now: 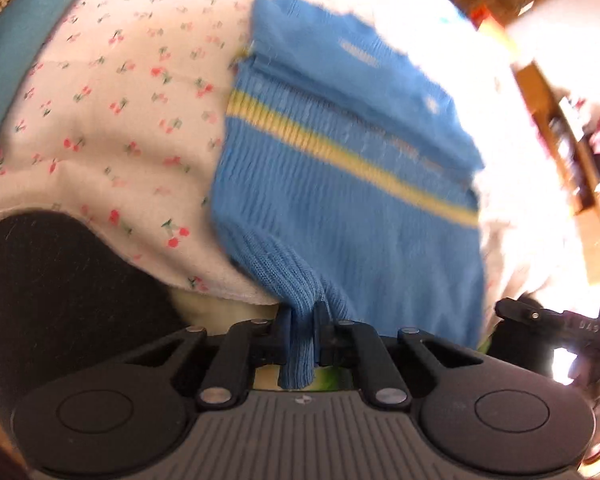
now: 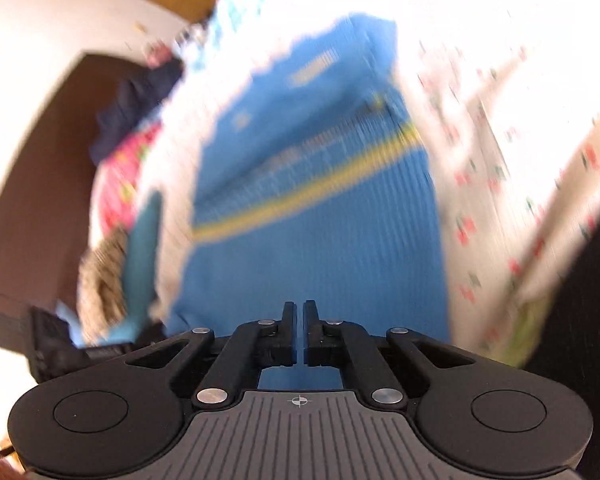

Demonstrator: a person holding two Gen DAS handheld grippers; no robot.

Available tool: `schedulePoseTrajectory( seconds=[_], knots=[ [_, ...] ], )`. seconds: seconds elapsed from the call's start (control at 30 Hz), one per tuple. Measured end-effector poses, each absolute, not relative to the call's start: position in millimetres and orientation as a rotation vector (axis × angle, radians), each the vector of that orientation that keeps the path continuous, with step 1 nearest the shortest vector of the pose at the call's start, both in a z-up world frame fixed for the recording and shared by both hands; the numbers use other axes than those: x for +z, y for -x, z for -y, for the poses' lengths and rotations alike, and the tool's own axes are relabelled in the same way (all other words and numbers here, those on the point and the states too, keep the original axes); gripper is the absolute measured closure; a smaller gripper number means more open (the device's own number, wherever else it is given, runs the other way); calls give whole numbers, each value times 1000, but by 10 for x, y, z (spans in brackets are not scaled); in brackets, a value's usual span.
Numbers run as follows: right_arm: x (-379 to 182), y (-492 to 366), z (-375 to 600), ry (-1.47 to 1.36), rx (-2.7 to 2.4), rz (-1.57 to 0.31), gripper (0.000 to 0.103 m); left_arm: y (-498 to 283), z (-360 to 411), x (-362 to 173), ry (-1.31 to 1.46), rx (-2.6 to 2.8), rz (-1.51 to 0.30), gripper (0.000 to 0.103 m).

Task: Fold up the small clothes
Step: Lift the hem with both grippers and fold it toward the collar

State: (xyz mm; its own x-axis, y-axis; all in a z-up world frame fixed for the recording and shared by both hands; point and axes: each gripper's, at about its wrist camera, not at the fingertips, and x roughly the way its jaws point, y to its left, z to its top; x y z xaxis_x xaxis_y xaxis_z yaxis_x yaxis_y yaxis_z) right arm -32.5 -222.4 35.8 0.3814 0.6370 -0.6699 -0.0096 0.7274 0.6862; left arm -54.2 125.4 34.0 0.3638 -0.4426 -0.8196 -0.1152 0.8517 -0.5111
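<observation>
A blue knit sweater (image 1: 340,184) with a yellow stripe lies partly folded on a white cherry-print sheet (image 1: 120,92). My left gripper (image 1: 302,312) is shut on a ribbed sleeve or hem end (image 1: 300,280) at the sweater's near edge, and the fabric hangs down between the pads. In the right wrist view, which is blurred, the same sweater (image 2: 320,200) fills the middle. My right gripper (image 2: 299,308) hovers over its near edge with the jaws shut to a thin slit. No fabric shows between them.
A teal band (image 1: 16,52) borders the sheet at far left and a black shape (image 1: 60,280) fills the lower left. Wooden shelves (image 1: 560,140) stand to the right. A heap of pink and dark clothes (image 2: 128,152) lies left of the sweater, by brown furniture (image 2: 40,160).
</observation>
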Motion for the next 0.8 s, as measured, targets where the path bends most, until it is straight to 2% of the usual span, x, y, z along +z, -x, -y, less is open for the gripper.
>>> schedulePoseTrajectory(
  seconds=[0.17, 0.2, 0.33, 0.4, 0.5, 0.73, 0.77, 0.8],
  knots=[
    [563, 187, 2262, -660, 472, -1047, 101, 419, -1249, 536, 590, -294, -1105, 88],
    [572, 169, 2245, -627, 457, -1069, 95, 409, -1233, 558, 582, -303, -1100, 88],
    [539, 178, 2178, -374, 359, -1238, 91, 361, -1135, 457, 564, -326, -1134, 88],
    [499, 274, 2124, -236, 311, -1302, 75, 376, -1122, 372, 575, -327, -1156, 88],
    [387, 363, 2117, -193, 298, -1389, 66, 439, -1161, 324, 592, -326, -1167, 88],
    [112, 313, 1938, -168, 315, -1474, 66, 563, -1205, 260, 580, -300, -1182, 88],
    [75, 302, 1940, -205, 334, -1487, 67, 567, -1193, 244, 568, -297, -1189, 88],
    [27, 291, 1953, -235, 349, -1495, 76, 577, -1182, 232, 549, -291, -1195, 88]
  ],
)
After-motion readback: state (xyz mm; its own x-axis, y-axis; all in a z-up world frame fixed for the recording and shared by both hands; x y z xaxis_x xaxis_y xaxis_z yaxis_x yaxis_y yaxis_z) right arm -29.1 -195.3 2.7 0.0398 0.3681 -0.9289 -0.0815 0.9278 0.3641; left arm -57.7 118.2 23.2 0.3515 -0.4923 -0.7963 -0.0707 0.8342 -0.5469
